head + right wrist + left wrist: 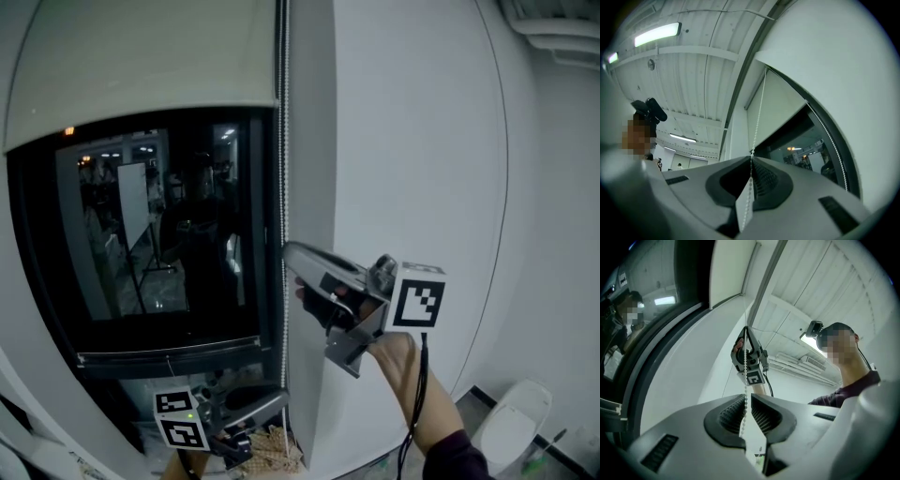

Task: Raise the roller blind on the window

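Roller blind (141, 66) partly up, upper left. Right hand-held gripper (751, 160) pinches bead chain (758, 112); left hand-held gripper (746, 401) slightly spread round it. More pulling needed.

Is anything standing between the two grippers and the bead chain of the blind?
Nothing visible does. The bead chain already runs between the jaws of the left gripper, and the right gripper is shut on it higher up.

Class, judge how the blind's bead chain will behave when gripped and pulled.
Probably floppy: the bead chain bends slightly between the pads of the left hand-held gripper. Likely light, being thin. Its round beads should catch on the ribbed pads rather than slip.
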